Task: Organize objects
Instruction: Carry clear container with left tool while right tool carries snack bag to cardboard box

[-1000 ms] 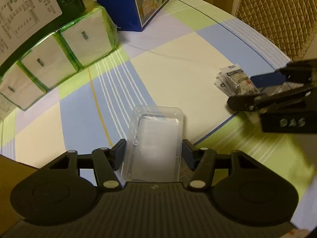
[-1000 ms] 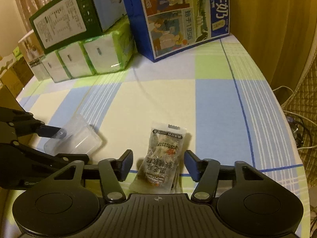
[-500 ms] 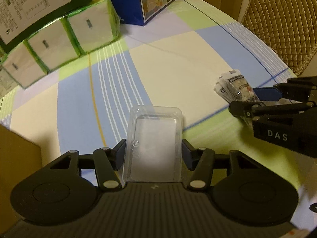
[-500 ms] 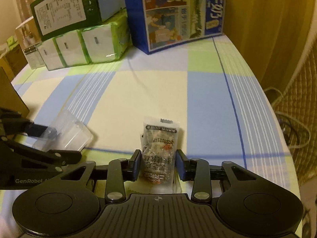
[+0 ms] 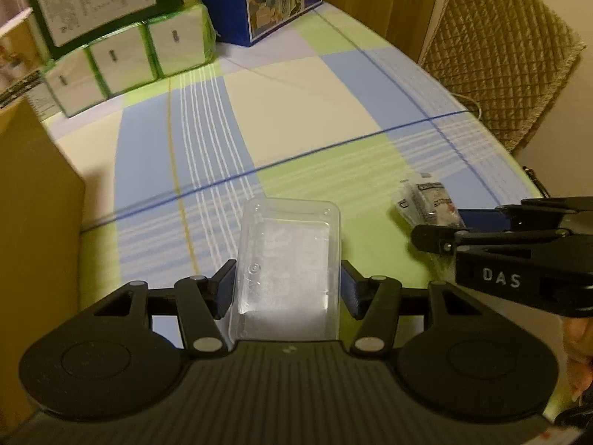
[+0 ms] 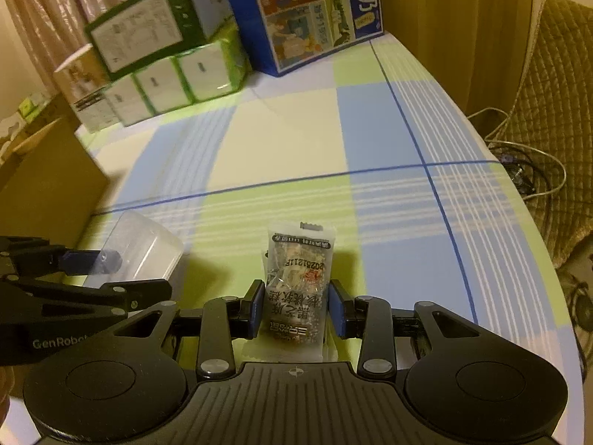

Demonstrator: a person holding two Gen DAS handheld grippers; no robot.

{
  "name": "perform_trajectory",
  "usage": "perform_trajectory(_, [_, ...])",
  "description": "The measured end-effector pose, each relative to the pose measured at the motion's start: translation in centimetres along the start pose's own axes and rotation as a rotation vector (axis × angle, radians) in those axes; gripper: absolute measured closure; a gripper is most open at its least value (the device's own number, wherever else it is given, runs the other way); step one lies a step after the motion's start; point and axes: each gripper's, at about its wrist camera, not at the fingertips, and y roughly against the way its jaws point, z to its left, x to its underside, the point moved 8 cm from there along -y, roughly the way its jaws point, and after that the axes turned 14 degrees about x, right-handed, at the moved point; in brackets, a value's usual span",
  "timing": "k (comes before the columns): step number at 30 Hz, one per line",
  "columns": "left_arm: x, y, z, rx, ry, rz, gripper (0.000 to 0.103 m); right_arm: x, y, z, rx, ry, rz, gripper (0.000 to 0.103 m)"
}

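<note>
A clear plastic box sits between the fingers of my left gripper, which is shut on its sides. In the right wrist view the same clear box shows at the left with the left gripper's fingers around it. My right gripper is shut on a stack of small snack packets with printed labels. From the left wrist view those packets stick out of the right gripper at the right. Both loads appear lifted slightly above the checked tablecloth.
At the back stand a green tissue pack with a green box on top and a blue milk carton box. A brown cardboard box stands at the left. A quilted chair is beside the table's right edge.
The right gripper has shut on the snack packets. Both grippers have pulled back toward the near edge of the table and risen, carrying the clear box and the packets.
</note>
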Motion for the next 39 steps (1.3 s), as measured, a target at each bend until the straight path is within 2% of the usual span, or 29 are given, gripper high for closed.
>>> perform_trajectory(10, [4.9, 8.4, -3.4, -0.018, -0.01, -0.067, 0.051, 4.3, 10.2, 0.9, -0.008, -0.003, -0.069, 0.07])
perform_trajectory(18, [8.5, 15.1, -5.5, -0.011, 0.008, -0.142, 0.051, 7.1, 16.8, 1.4, -0.015, 0.003, -0.12, 0.069])
perform_trajectory(27, [11.6, 19.8, -6.0, -0.035, 0.02, -0.189, 0.051, 9.0, 21.7, 3.2, -0.054, 0.039, -0.176, 0.069])
perform_trajectory(39, [14.0, 23.4, -4.4, -0.082, 0.057, -0.21, 0.051, 9.8, 23.5, 6.5, -0.108, 0.088, -0.189, 0.069])
